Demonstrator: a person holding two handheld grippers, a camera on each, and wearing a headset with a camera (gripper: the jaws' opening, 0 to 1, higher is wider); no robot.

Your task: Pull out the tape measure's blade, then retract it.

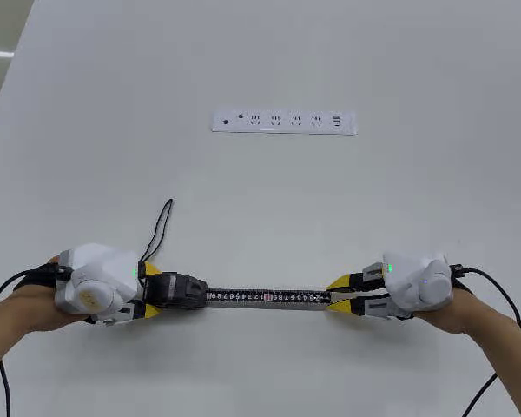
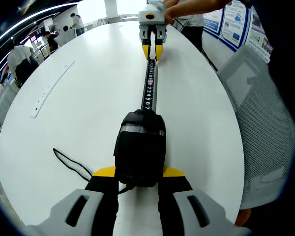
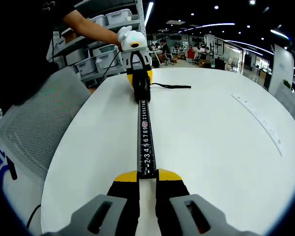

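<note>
- The big white round table lies under both pairs of fingers.
- The long white plug strip lies flat on it, well apart from the fingers and out in front of them.
- The left gripper has its yellow-tipped fingers closed around the black tape measure box.
- The right gripper pinches the end of the thin black blade with white numbers. The blade runs straight from one pair of fingers to the other.
- A thin black cord loop lies on the table just beside the left fingers.
</note>
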